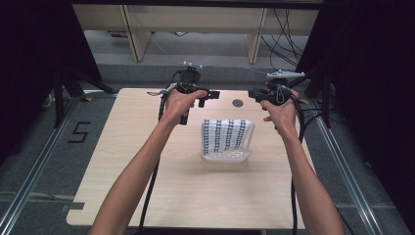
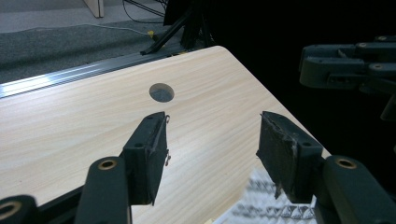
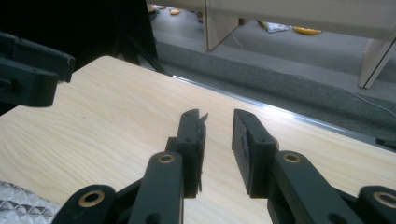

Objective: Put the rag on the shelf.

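High view: a folded patterned cloth (image 1: 226,140) lies flat near the middle of the worktop (image 1: 147,186), with both hands lifted beyond its far edge, one on each side.
Cloth: white with dark rows of small marks, folded into a neat rectangle, edges roughly squared; it touches neither tool.
Left tongs (image 1: 208,95): released, nothing between them; in the left gripper view (image 2: 212,151) the jaws stand well apart over bare wood, with a corner of the cloth just below them.
Right tongs (image 1: 255,94): parted by a narrow gap and empty; in the right gripper view (image 3: 219,140) only worktop shows between the pads, and a corner of the cloth sits at the lower left edge.
Done, as I judge it: the folding looks finished, since the cloth lies compact and both tools are off it.
Left to do: perhaps a last straightening or moving the cloth aside; nothing in sight demands it.
Other things: a round hole (image 1: 238,103) in the worktop beyond the cloth.
Writing: a "5" (image 1: 78,132) marked in dark tape on the floor left of the worktop; no brand or label can be read on the cloth or the tools.
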`<state>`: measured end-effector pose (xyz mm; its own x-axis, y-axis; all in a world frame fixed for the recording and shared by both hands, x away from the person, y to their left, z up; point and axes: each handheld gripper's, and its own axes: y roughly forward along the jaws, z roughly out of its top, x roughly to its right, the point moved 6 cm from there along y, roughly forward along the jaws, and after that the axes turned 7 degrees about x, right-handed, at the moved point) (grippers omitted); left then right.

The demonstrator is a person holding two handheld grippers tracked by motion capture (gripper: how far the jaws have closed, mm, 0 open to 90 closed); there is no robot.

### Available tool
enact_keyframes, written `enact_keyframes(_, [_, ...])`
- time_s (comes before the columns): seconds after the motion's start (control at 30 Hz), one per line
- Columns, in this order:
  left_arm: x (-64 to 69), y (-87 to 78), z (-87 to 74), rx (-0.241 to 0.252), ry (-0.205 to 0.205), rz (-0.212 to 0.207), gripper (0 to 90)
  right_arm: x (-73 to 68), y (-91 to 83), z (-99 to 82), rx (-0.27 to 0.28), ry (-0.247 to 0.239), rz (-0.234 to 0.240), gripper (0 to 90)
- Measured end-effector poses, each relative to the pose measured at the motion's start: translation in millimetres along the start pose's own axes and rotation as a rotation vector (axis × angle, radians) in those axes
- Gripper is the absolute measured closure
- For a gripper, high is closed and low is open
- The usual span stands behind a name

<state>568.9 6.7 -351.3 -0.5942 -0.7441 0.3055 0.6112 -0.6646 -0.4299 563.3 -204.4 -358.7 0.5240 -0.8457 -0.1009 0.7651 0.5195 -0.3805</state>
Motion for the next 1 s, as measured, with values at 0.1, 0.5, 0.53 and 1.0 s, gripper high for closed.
enact_keyframes(0.1, [-0.3, -3.8, 0.3, 0.005, 0.002, -0.003, 40.0, -2.6, -1.0, -0.2, -0.005, 0.0, 0.006, 71.1])
enact_keyframes(0.5, [0.8, -24.3, -1.5, 0.034, 0.01, -0.013, 35.7, -17.3, -9.8, -0.5, -0.013, 0.0, 0.052, 57.4])
enact_keyframes(0.53, [1.1, -25.7, -1.7, 0.035, 0.012, -0.016, 35.4, -17.8, -9.7, -1.0, -0.002, -0.007, 0.055, 56.9])
enact_keyframes(1.0, [7.2, -47.7, -9.8, 0.022, 0.072, -0.018, 33.0, -20.3, -29.1, -1.1, 0.008, -0.011, 0.064, 48.6])
